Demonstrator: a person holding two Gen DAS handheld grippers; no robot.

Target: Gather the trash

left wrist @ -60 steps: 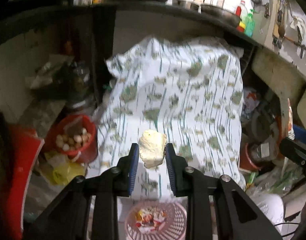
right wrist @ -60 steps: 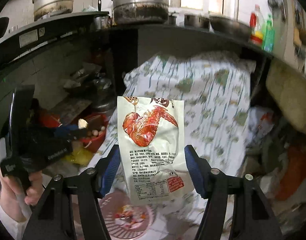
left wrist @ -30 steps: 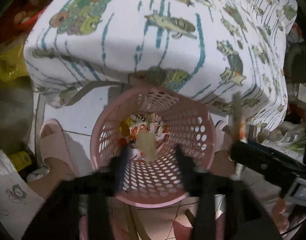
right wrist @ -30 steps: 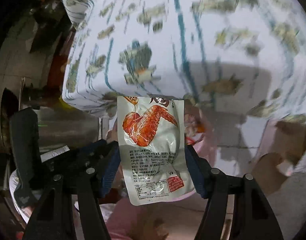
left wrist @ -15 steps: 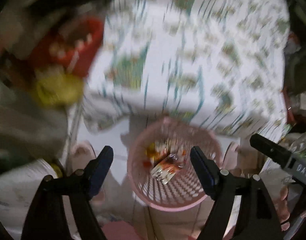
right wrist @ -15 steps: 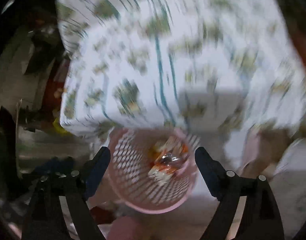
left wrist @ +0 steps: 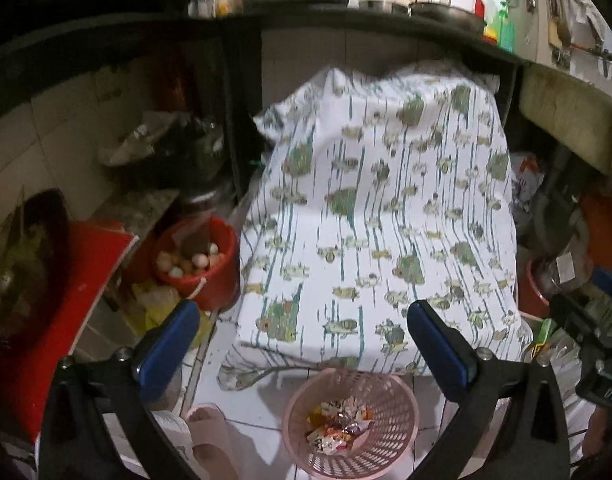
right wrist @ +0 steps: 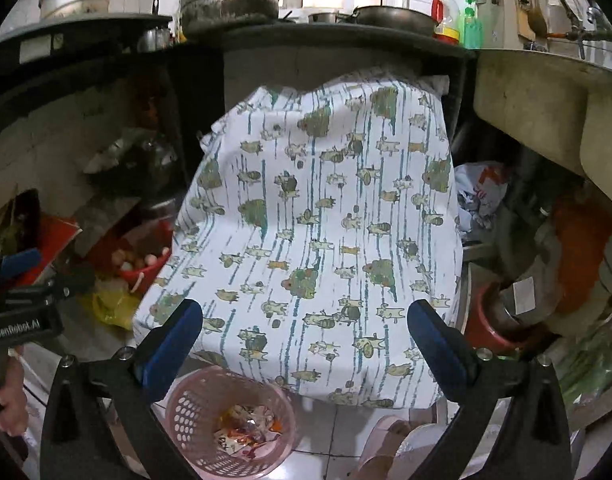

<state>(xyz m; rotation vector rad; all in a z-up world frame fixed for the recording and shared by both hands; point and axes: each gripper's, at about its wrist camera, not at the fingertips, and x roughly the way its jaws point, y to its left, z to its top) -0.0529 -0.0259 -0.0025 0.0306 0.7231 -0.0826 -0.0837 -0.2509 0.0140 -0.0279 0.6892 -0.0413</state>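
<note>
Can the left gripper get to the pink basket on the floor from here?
Probably yes. The left gripper is empty, its jaws opening, and the pink basket stands open-topped just below it, with nothing between them.

Left claw (left wrist: 304,338): jaws opening, spread wide, nothing between blue pads (left wrist: 168,342), pitched downward. Right claw (right wrist: 304,334): jaws opening, equally wide, nothing between, also angled down. Bare hand (right wrist: 10,396) grips left claw's handle at right-wrist view's left edge.

Only one label reads clearly — "GenRobot.AI", white on the black body of the left gripper (right wrist: 24,326), right-wrist view.
</note>
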